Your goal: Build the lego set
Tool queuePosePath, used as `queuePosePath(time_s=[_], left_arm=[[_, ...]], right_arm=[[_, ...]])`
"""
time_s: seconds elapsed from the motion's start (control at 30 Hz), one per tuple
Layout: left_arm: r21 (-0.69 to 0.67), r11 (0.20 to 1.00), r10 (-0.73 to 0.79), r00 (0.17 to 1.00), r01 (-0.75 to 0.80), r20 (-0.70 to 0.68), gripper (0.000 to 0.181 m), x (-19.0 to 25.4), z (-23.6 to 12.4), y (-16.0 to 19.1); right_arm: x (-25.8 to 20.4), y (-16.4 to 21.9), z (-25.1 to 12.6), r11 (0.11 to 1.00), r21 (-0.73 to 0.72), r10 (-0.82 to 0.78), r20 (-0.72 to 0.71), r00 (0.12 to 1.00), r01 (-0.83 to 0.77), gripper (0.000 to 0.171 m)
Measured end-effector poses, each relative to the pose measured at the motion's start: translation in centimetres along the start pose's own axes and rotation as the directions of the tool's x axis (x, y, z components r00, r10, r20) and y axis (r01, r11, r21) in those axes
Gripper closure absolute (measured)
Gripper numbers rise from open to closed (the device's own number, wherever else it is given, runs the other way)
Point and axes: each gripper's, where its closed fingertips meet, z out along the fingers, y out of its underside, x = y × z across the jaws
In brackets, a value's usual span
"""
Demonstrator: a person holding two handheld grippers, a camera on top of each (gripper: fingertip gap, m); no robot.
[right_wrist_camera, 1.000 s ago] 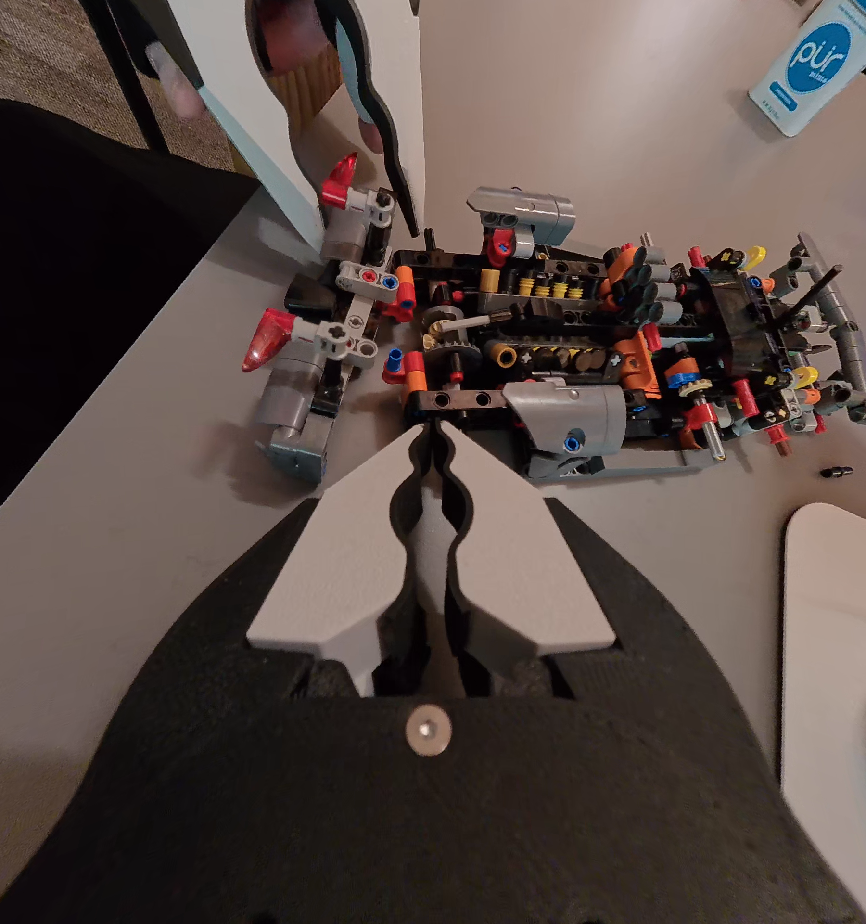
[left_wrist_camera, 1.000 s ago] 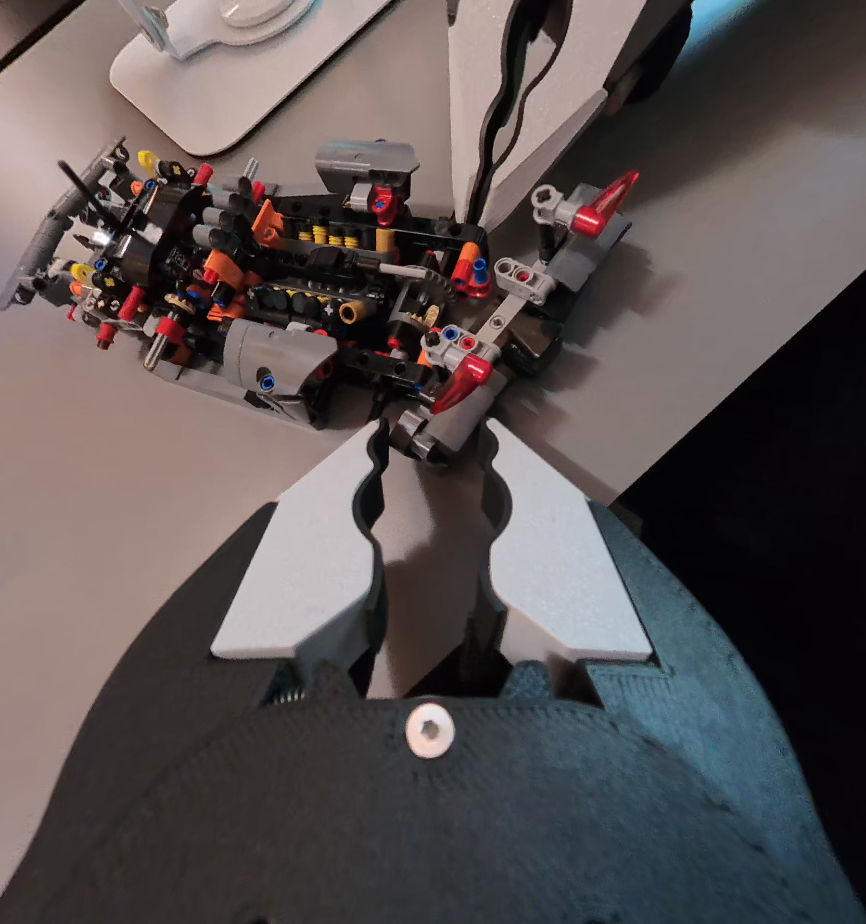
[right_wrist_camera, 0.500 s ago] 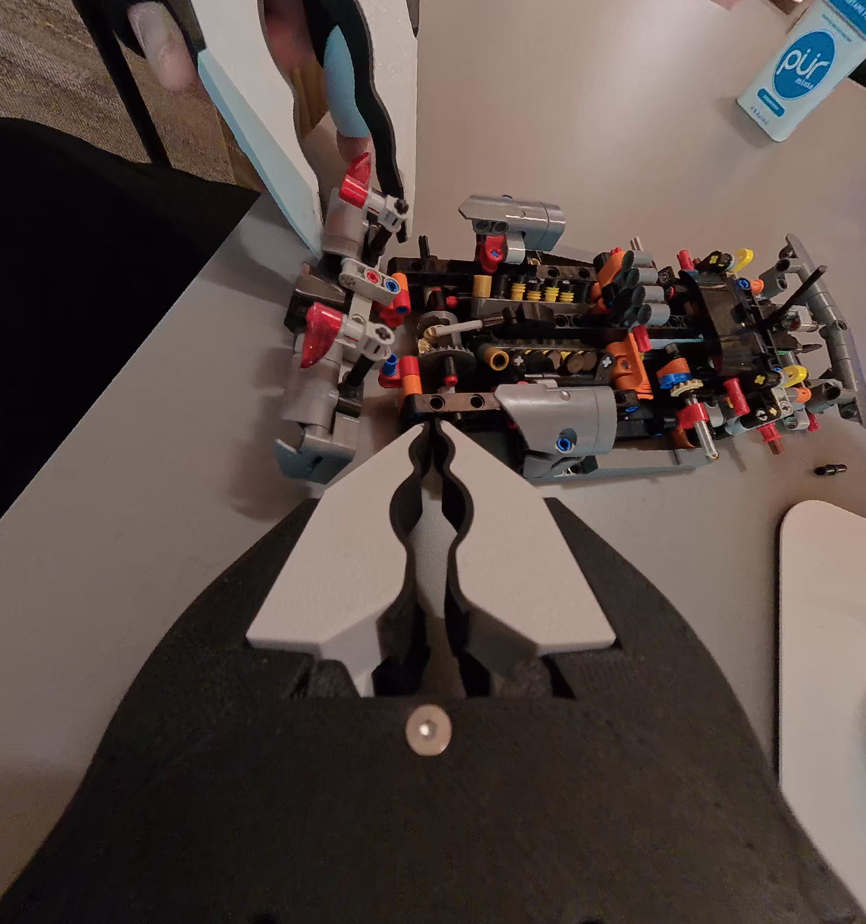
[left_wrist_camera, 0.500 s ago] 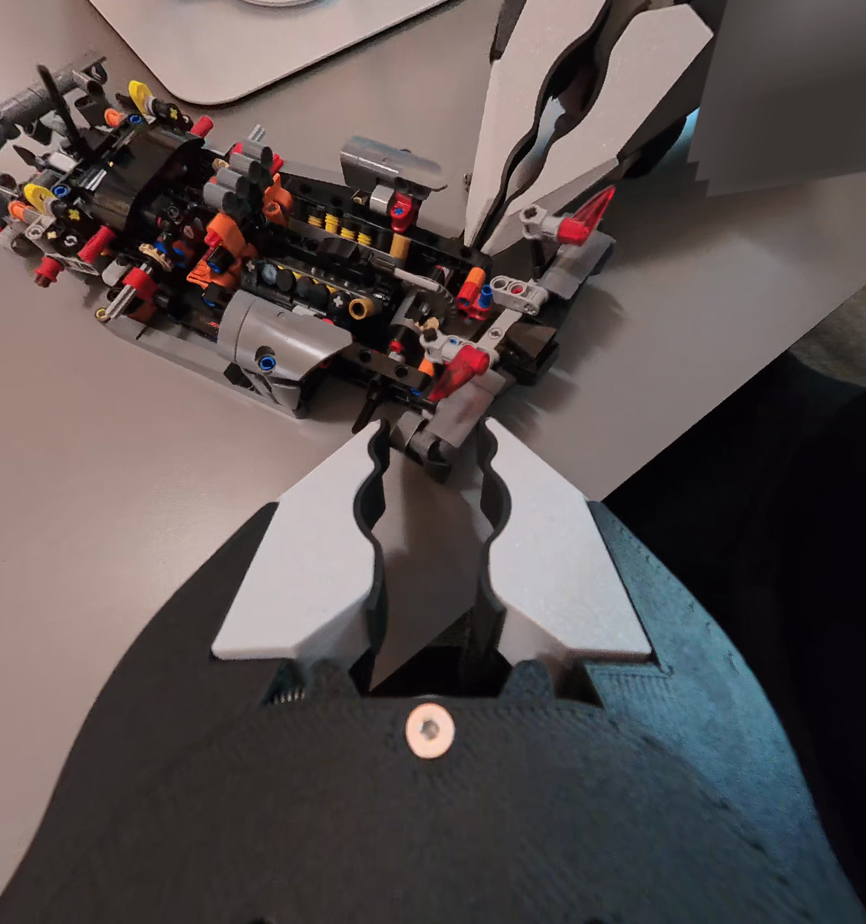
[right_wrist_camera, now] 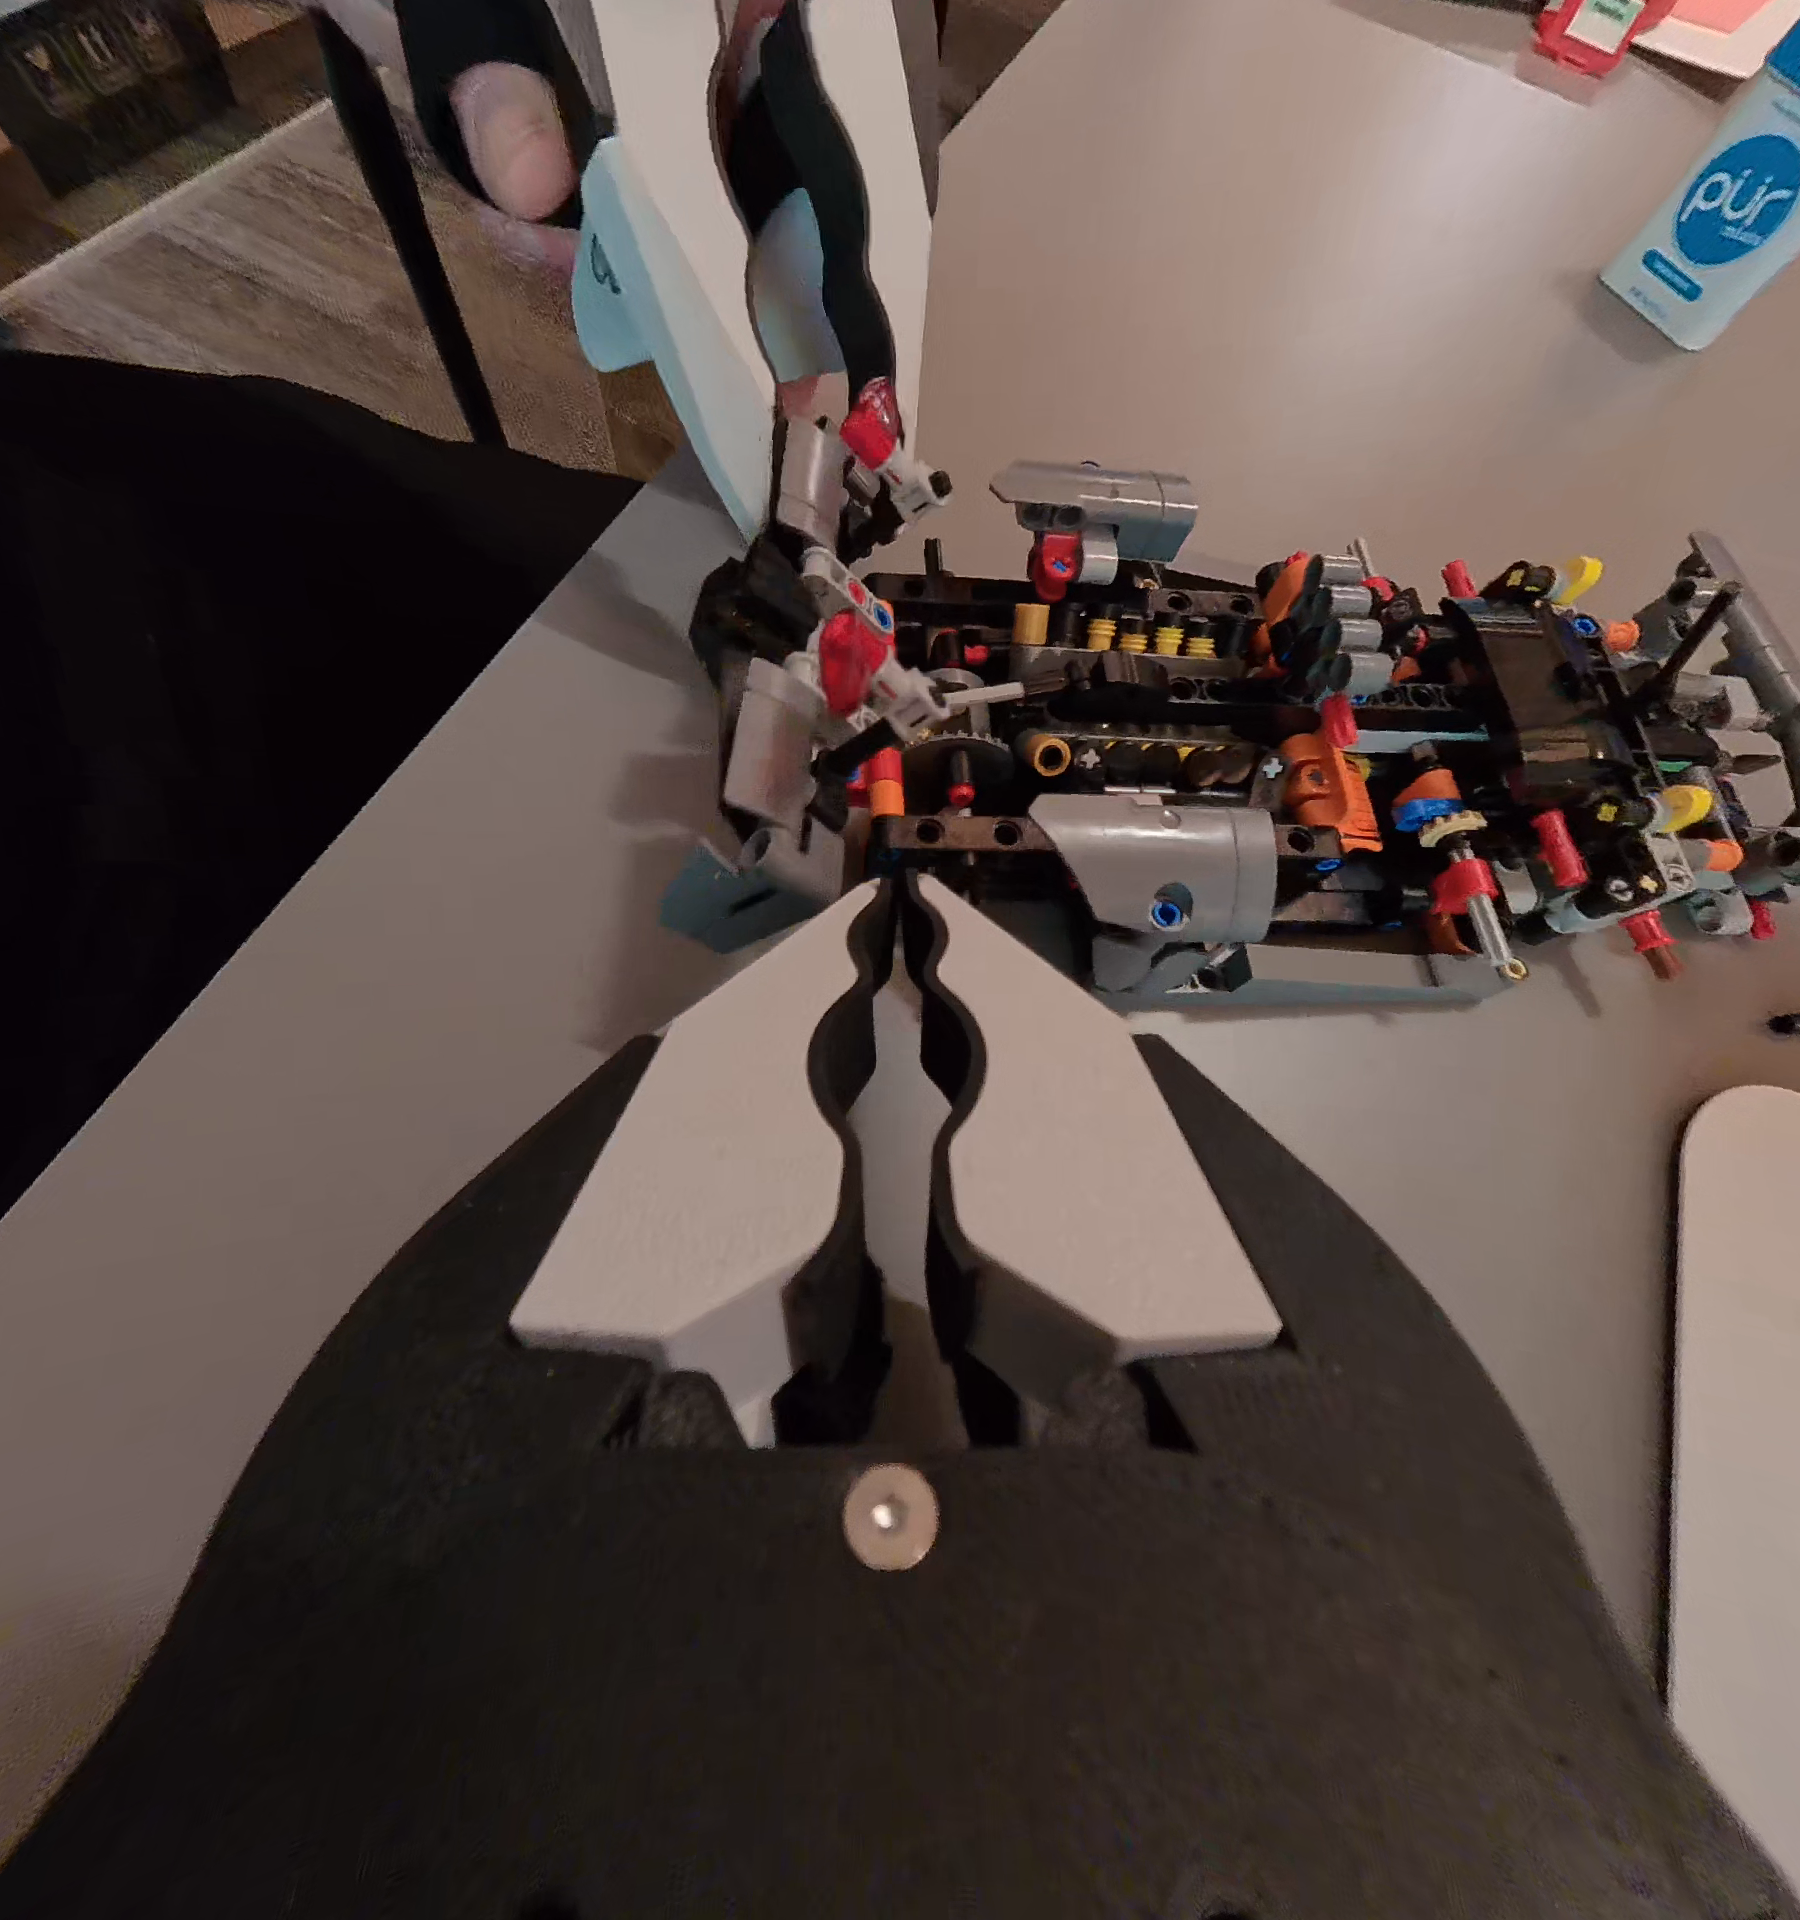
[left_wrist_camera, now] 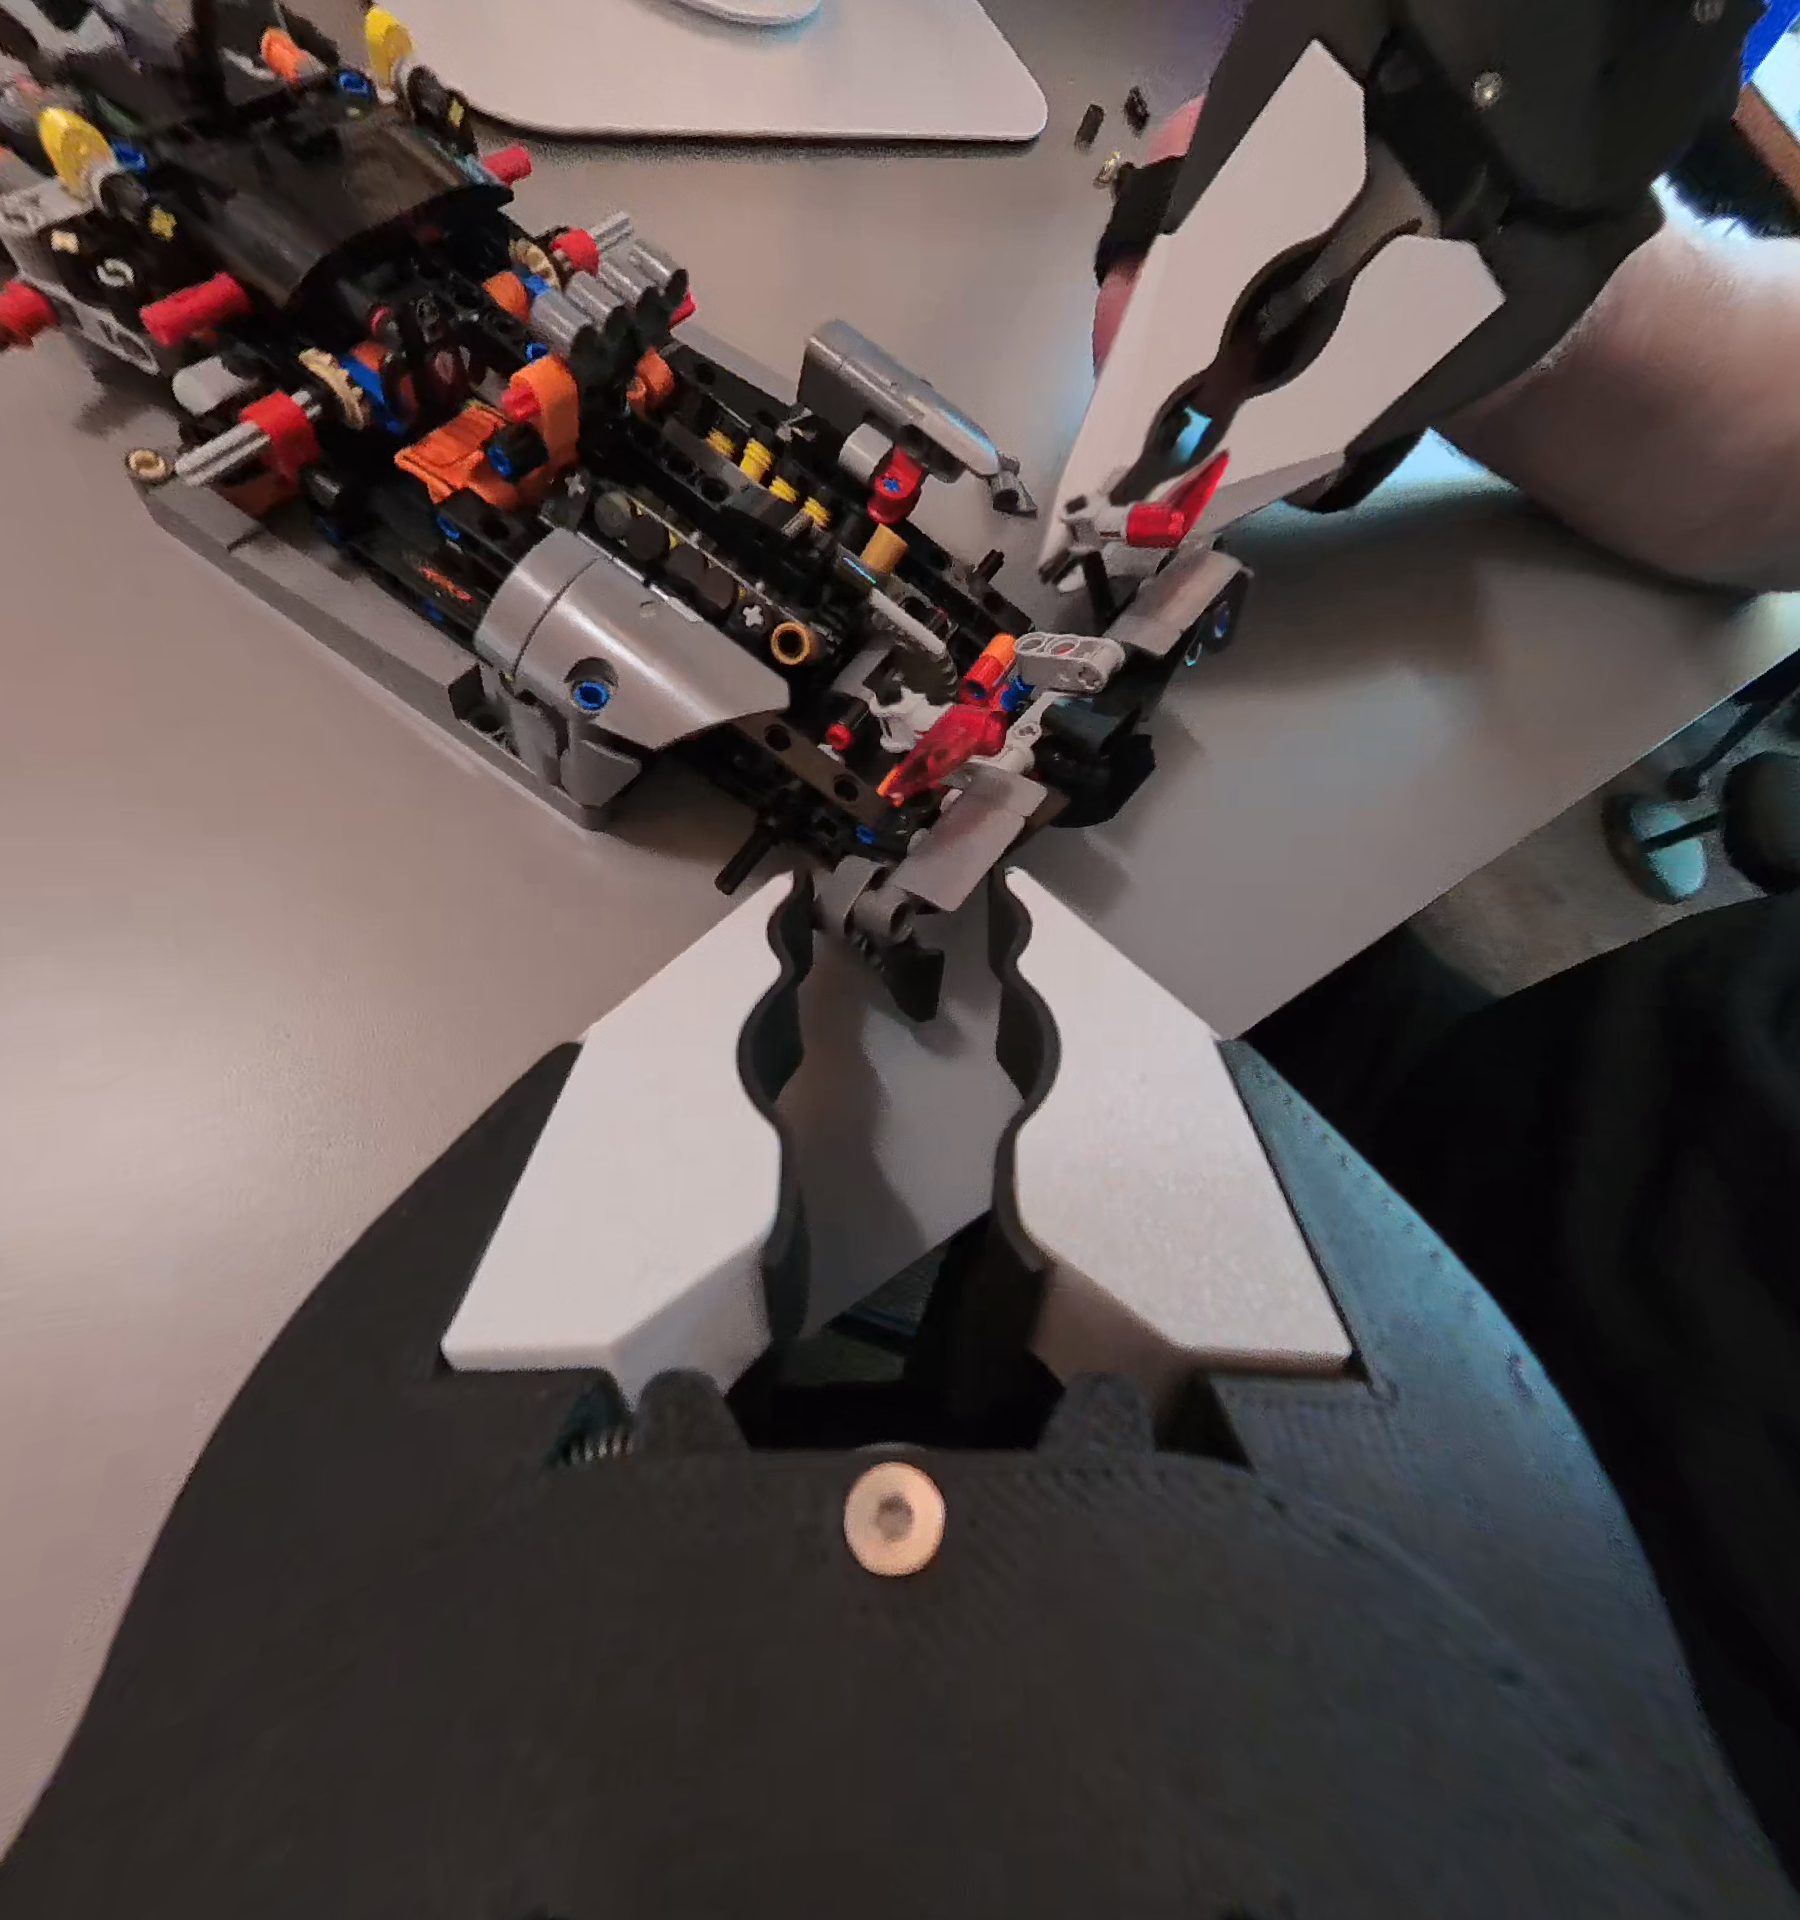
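In the left wrist view, the left gripper (left_wrist_camera: 901, 914) is clamped on the grey tail section (left_wrist_camera: 953, 842) of the lego car (left_wrist_camera: 584, 540), which lies near the desk's (left_wrist_camera: 200, 935) front edge. In the right wrist view, the right gripper (right_wrist_camera: 898, 896) is pinched closed on the black beam (right_wrist_camera: 963, 831) at the chassis's near side. Best to brace the chassis firmly, line up the pins, then press the tail squarely home.

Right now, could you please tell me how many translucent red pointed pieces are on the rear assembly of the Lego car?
2. One red pointed piece sits nearer the left hand-held gripper; the other is beside the right hand-held gripper. Others may be hidden.
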Motion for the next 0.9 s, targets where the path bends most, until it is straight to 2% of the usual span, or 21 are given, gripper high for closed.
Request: queuePosePath(time_s=[0.27,0.43,0.57,0.7,0.9], left_arm=[[0.003,0.988,-0.151,0.988,0.151,-0.043,0.150,0.0,-0.2,-0.4],[0.005,0.971,-0.237,0.970,0.237,-0.059,0.151,-0.2,-0.2,-0.6],[0.004,0.955,-0.296,0.953,0.297,-0.061,0.151,-0.4,-0.3,-0.9],[-0.004,0.943,-0.333,0.942,0.334,-0.046,0.151,-0.6,-0.4,-1.0],[0.004,0.938,-0.346,0.938,0.346,-0.014,0.151,-0.7,-0.4,-1.3]], right_arm=[[-0.3,-0.4,-2.0,0.996,0.071,-0.053,0.088,0.995,0.047,0.153],[-1.2,0.2,-1.4,0.995,0.041,-0.097,0.109,0.989,0.093,0.144],[-1.5,0.0,-0.5,0.991,0.017,-0.132,0.063,0.989,0.131,0.139],[-0.9,-0.1,-0.1,0.996,0.000,-0.088,0.015,0.996,0.088,0.140],[-0.2,-0.6,-0.4,1.000,0.025,0.010,0.017,1.000,-0.010,0.140]])
